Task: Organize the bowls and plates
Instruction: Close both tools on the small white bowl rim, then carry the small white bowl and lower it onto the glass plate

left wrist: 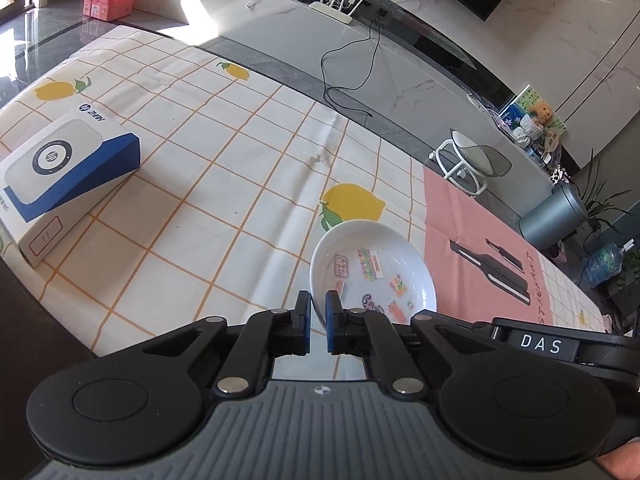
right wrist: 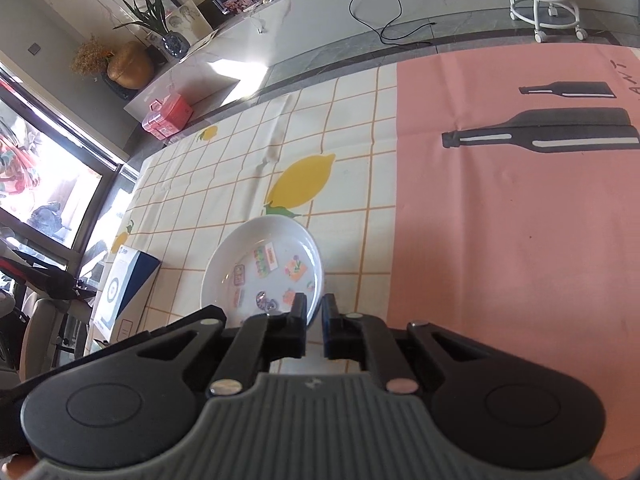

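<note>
The white bowl (left wrist: 372, 268) sits low and centre in both views, on the checked cloth (left wrist: 224, 184); the left gripper (left wrist: 318, 306) pinches its near left rim; the right gripper (right wrist: 314, 308) pinches its right rim; a boxed device (left wrist: 64, 168) lies at far left.

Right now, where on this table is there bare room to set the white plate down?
Widest free patch: the checked cloth between the blue-and-white box and the white plate. The pink cloth right of the plate is also bare, only printed bottles. Crowded: the near edge, where both hand-held grippers, left and right, clamp the plate's rim.
</note>
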{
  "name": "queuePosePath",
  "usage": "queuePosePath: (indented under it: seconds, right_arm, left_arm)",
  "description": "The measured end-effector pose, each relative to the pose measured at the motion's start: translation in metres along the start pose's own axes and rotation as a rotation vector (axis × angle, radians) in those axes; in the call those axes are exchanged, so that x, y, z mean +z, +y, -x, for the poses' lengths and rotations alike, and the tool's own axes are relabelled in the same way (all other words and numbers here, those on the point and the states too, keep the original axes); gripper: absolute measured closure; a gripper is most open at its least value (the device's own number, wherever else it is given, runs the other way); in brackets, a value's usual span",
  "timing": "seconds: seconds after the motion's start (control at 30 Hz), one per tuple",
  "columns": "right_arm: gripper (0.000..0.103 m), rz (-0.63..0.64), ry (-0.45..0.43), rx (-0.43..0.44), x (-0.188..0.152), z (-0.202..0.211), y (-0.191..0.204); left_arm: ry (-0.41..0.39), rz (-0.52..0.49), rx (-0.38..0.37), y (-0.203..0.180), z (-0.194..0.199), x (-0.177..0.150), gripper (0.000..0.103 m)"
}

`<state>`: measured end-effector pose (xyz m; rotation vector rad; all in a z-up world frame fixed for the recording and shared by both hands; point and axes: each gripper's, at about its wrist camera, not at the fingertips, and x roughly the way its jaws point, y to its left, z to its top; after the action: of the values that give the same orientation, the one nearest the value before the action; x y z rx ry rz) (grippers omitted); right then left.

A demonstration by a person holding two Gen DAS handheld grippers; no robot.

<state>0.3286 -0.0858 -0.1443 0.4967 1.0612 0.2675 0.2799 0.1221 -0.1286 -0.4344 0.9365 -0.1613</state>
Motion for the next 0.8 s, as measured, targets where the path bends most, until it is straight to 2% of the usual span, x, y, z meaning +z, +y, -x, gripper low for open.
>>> queuePosePath:
  seconds: [0.2, 0.6, 0.8]
  right_arm:
    - [0.1, -0.009, -0.038, 0.013, -0.005, 0.037, 0.006]
    - [0.101, -0.068, -0.173, 0.05, -0.035, 0.14, -0.008]
    - [0.101, -0.125, -0.224, 0.06, -0.063, 0.188, -0.035]
  left_arm:
    - [-0.004, 0.037, -0.021, -0.017, 0.037, -0.001, 0.097]
    - [-0.059, -0.056, -0.071, -0.086, 0.106, -0.024, 0.098]
    - [-0.057, -0.097, -0.126, -0.119, 0.124, -0.054, 0.098]
